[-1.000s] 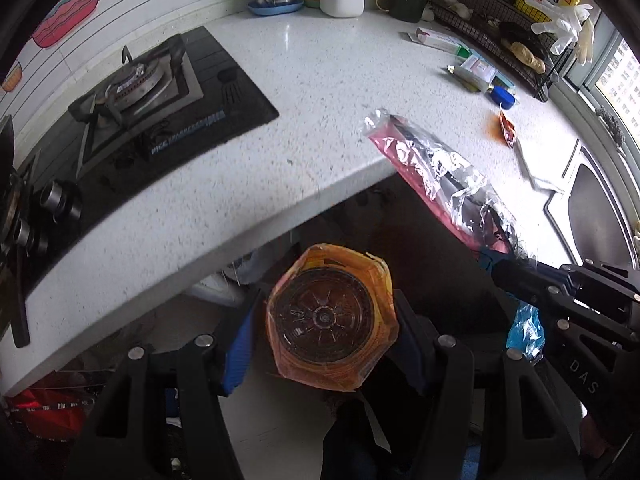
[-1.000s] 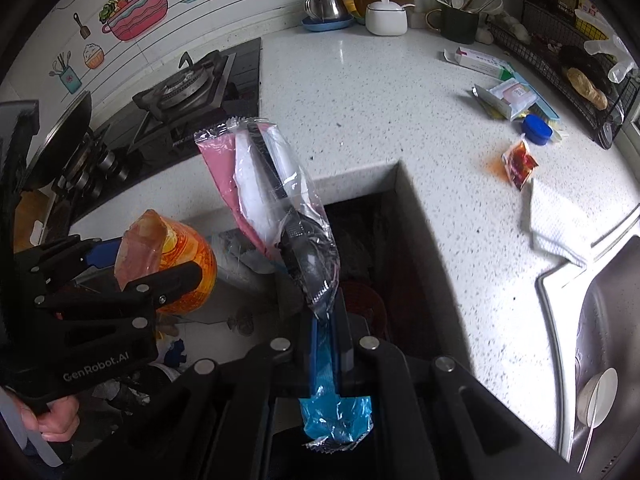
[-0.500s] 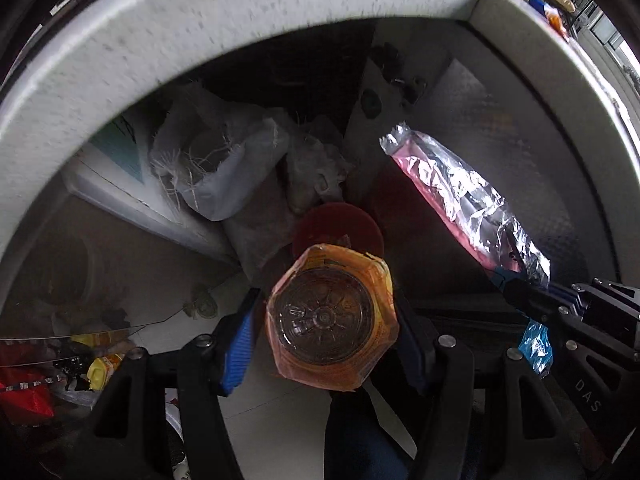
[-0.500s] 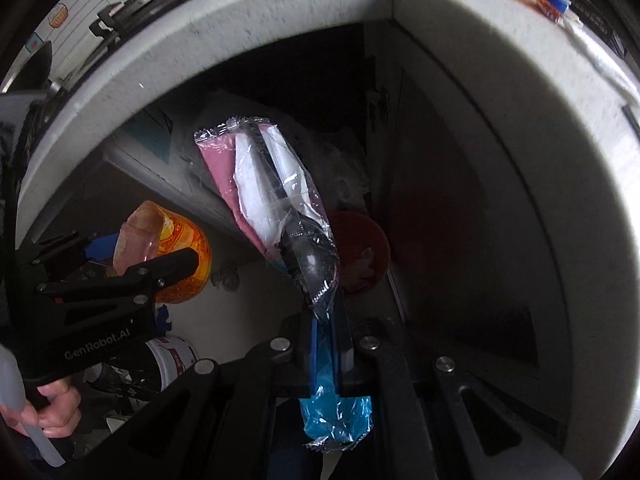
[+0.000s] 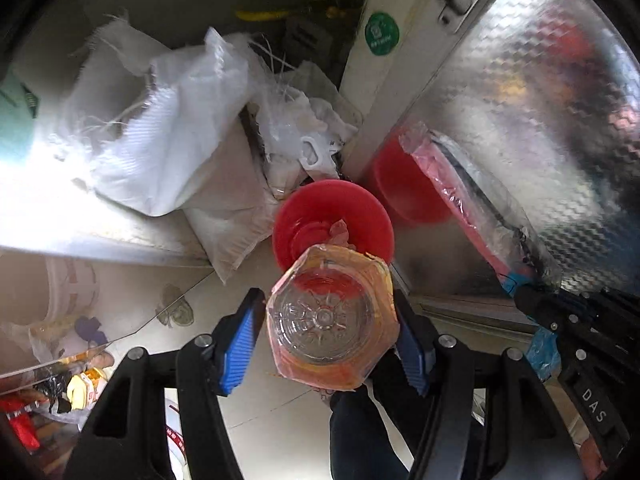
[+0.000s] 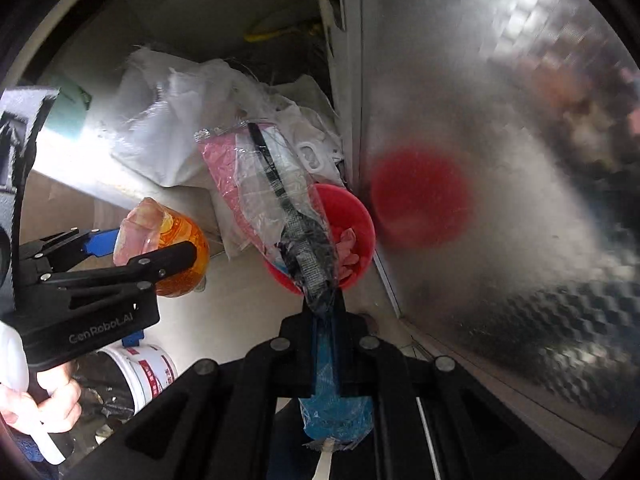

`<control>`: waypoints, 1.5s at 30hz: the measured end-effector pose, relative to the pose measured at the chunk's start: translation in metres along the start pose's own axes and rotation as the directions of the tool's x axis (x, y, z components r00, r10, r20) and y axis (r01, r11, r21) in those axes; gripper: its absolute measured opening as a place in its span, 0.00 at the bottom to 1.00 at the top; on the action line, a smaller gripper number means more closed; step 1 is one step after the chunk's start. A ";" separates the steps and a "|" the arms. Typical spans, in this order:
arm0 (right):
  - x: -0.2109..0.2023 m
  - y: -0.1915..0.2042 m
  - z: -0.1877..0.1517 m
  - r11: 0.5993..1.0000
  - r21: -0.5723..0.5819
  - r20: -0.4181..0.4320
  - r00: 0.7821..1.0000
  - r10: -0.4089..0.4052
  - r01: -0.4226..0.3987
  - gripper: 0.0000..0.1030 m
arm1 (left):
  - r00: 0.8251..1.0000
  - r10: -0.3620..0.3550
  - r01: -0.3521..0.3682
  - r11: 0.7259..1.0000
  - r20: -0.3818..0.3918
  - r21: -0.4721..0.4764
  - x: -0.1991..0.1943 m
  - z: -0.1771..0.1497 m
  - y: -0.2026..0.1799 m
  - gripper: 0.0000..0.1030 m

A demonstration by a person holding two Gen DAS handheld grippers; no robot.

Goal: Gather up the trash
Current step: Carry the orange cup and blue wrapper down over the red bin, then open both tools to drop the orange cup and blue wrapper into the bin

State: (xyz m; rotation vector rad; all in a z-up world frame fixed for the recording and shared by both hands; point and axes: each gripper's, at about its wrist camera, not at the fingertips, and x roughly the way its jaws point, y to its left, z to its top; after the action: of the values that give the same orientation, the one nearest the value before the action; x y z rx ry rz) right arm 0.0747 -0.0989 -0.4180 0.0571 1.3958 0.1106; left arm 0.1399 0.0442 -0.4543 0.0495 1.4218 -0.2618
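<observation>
Two gripper [image 6: 176,256] labels: "GenRobot.AI", "DAS"

Bin [image 5: 288,220] on floor against cabinet door [image 5: 540,120]; sacks [image 5: 160,140] behind it.

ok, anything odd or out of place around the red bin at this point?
Nothing spilled. The red bin stands upright on the floor with pink scraps inside. The white woven sack beside it is frayed and slumped over the ledge. The left gripper holds the orange cup; the right gripper holds the plastic wrapper above the bin.
</observation>
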 end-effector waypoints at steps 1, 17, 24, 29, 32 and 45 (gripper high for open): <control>0.004 -0.002 0.001 1.000 0.007 -0.002 1.000 -0.001 0.001 0.05 | 1.000 -0.005 0.005 1.000 -0.005 0.006 0.005 0.002 0.000 0.58; 0.036 -0.019 0.012 0.993 0.107 -0.031 0.999 -0.041 0.044 0.05 | 0.998 -0.061 0.063 0.995 -0.028 0.076 0.044 0.030 -0.012 0.83; 0.048 -0.010 0.021 0.997 0.067 -0.041 0.998 -0.038 0.041 0.05 | 0.998 -0.035 0.037 0.998 -0.051 0.055 0.052 0.024 -0.002 0.83; 0.059 0.006 0.024 1.000 0.012 -0.055 0.998 -0.020 0.021 0.05 | 0.998 -0.019 0.020 1.000 -0.056 0.016 0.050 0.017 0.015 0.83; 0.067 0.014 0.027 0.999 -0.030 -0.058 0.998 -0.014 0.012 0.05 | 0.999 -0.001 0.001 1.000 -0.050 -0.003 0.046 0.012 0.024 0.83; 0.075 0.042 0.035 0.982 -0.183 -0.017 0.999 -0.041 0.037 0.25 | 0.998 0.048 -0.052 0.994 -0.043 -0.098 0.037 -0.004 0.057 0.83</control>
State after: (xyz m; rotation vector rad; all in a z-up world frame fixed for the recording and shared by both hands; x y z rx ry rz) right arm 0.1205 -0.0482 -0.4807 -0.1248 1.4014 0.2070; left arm 0.1527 0.0947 -0.4981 0.0090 1.4697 -0.1491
